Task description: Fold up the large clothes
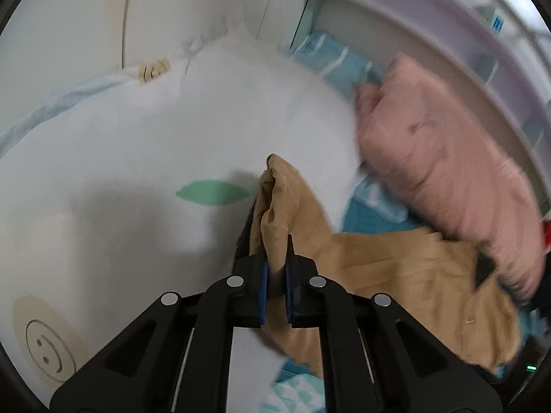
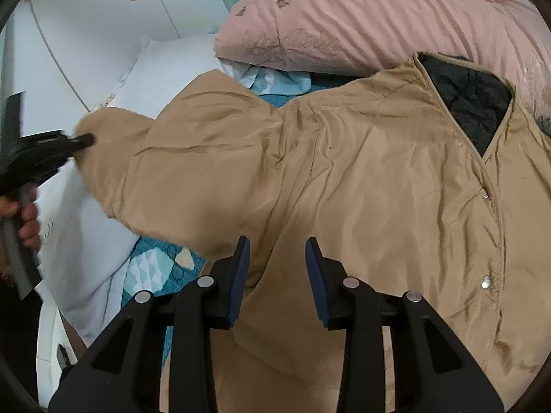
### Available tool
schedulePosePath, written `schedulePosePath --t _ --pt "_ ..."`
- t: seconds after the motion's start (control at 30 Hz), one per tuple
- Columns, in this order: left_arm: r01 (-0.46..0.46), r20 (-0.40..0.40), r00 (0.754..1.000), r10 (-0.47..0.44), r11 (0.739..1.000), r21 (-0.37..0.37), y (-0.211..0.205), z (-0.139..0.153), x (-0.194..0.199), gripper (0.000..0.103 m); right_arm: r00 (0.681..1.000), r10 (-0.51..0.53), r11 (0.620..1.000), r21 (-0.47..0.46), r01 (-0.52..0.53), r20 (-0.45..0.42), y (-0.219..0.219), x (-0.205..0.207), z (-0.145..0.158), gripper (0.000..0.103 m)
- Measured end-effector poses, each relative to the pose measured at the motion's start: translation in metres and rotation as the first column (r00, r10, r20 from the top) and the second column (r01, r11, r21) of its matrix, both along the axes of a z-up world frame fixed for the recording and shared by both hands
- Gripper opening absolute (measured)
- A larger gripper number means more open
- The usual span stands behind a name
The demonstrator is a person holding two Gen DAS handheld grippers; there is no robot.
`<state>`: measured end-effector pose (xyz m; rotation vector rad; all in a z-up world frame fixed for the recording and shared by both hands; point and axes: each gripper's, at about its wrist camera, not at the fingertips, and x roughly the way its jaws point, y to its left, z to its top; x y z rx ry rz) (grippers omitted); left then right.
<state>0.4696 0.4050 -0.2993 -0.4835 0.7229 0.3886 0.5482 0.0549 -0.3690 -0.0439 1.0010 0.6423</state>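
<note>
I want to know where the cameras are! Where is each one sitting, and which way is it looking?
Left wrist view: sits on the left gripper, looking down along its fingers at the tan jacket sleeve end it pinches, over a white pillow; only that gripper shows.
Right wrist view: sits on the right gripper, looking down at the jacket's body; jaws partly apart above the fabric. The left gripper and the hand holding it show too.
Both share the jacket, white pillow and pink quilt.

Both grippers are black plastic, the left gripper [image 1: 275, 268] and right gripper [image 2: 277, 268] alike. Each carries ribbed blue pads [image 2: 239, 282] and round silver pivot screws [image 2: 206, 281]. The handle [image 2: 17, 251] is grey.
</note>
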Motion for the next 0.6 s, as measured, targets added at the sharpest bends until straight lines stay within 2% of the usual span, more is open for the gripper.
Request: schedulePosePath --t 0.17,0.23,0.27,0.37,0.43,0.47,0.53,0.6 --pt "0.018 0.172 0.985 -0.022 0.999 0.026 -0.016 0.067 -0.04 0.006 0.999 0.006 0.998 0.055 -0.003 -0.041 0.01 0.011 -0.008 0.032" --pt "0.054 0.221 0.973 -0.065 0.997 0.052 -0.034 0.094 -0.047 0.006 0.999 0.026 0.998 0.05 -0.024 -0.043 0.021 0.014 -0.014 0.026" --pt "0.076 0.232 0.969 -0.09 0.995 0.071 -0.044 0.103 -0.047 0.006 0.998 0.042 0.998 0.041 -0.04 -0.045 0.028 0.016 -0.019 0.023" --pt "0.171 0.241 0.951 -0.194 0.979 0.111 -0.084 0.123 -0.036 0.007 0.994 0.069 0.998 0.008 -0.069 -0.081 0.041 0.023 -0.039 0.002" --pt "0.247 0.242 0.931 -0.273 0.96 0.133 -0.118 0.129 -0.023 0.007 0.99 0.065 0.997 0.037 -0.061 -0.127 0.036 0.031 -0.05 0.001" --pt "0.271 0.242 0.923 -0.3 0.952 0.144 -0.135 0.131 -0.015 0.007 0.986 0.061 0.995 0.082 -0.048 -0.156 0.028 0.036 -0.052 0.001" --pt "0.341 0.234 0.899 -0.371 0.926 0.16 -0.171 0.132 0.001 0.007 0.985 0.051 0.988 0.155 -0.025 -0.167 0.008 0.04 -0.045 0.001" --pt "0.402 0.241 0.872 -0.427 0.904 0.145 -0.201 0.131 0.015 0.007 0.986 0.021 0.977 0.213 0.015 -0.163 -0.023 0.041 -0.03 0.001"
